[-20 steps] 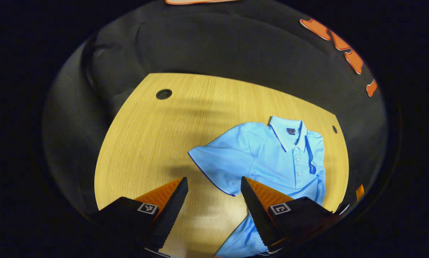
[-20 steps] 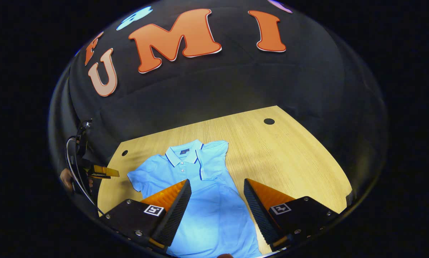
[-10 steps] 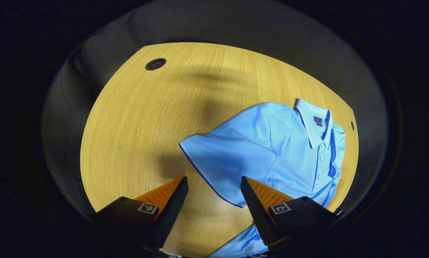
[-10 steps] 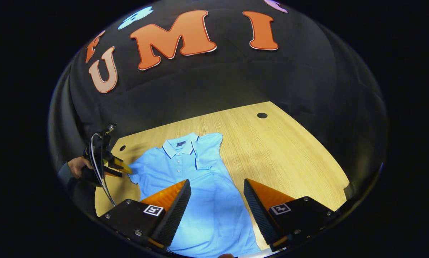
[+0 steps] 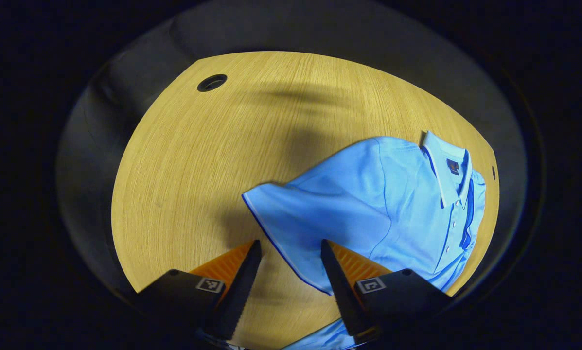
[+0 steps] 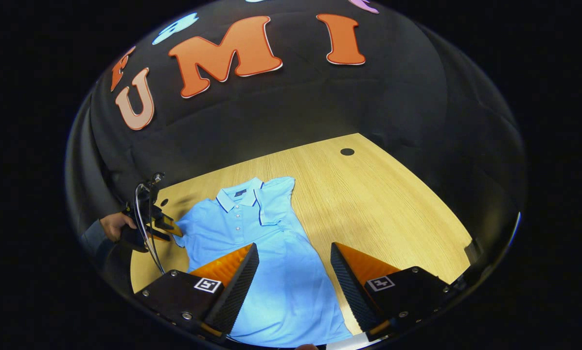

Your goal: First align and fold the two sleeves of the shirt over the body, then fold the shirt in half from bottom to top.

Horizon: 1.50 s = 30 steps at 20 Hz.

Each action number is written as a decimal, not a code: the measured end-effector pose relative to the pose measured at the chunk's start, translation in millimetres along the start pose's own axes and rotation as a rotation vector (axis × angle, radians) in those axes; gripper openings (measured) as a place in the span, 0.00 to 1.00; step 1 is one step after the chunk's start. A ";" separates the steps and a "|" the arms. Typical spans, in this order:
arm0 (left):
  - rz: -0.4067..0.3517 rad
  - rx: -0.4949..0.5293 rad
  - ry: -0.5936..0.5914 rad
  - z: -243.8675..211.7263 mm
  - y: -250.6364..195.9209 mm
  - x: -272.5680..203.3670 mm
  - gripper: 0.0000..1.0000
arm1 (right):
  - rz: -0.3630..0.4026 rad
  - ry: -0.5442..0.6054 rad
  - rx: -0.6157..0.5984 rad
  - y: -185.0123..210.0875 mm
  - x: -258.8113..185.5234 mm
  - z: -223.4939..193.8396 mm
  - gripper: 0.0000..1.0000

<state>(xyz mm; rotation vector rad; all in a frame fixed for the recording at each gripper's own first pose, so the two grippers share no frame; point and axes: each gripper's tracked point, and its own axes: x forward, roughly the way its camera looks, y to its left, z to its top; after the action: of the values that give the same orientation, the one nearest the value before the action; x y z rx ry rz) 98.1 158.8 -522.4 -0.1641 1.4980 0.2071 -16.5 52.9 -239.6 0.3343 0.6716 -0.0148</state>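
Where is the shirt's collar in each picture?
Left gripper view: collar at the far right, past the open hand-held gripper.
Right gripper view: collar left of centre, at the shirt's top.
Shared landmark: the button row below the collar.

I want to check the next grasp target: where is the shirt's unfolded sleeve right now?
In the left gripper view, the unfolded sleeve lies flat on the wooden table, its hem just ahead of the open left gripper. In the right gripper view it is at the shirt's left edge.

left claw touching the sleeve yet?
Cannot tell. In the left gripper view the open left claw straddles the hem of the sleeve, but neither view shows contact or a gap plainly.
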 end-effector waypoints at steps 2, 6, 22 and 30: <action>-0.015 0.004 -0.009 2.8 -7.7 0.0 0.52 | -0.001 0.002 0.019 -2.0 1.2 -1.9 0.93; -0.049 0.008 -0.022 4.3 -16.2 -0.3 0.12 | -0.006 0.011 0.033 -7.3 0.0 -6.6 0.93; -0.257 0.288 -0.271 55.6 -127.9 -66.9 0.10 | -0.078 0.040 0.111 -50.2 -18.0 -16.6 0.93; -0.441 0.346 -0.266 42.4 -202.1 -79.1 0.35 | -0.106 0.038 0.145 -64.2 -26.6 -16.5 0.93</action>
<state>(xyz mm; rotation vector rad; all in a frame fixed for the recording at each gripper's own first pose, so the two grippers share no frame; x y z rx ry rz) 182.3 -30.3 -444.5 -0.1762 1.1779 -0.3705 -55.1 -5.3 -254.5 0.4390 0.7275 -0.1589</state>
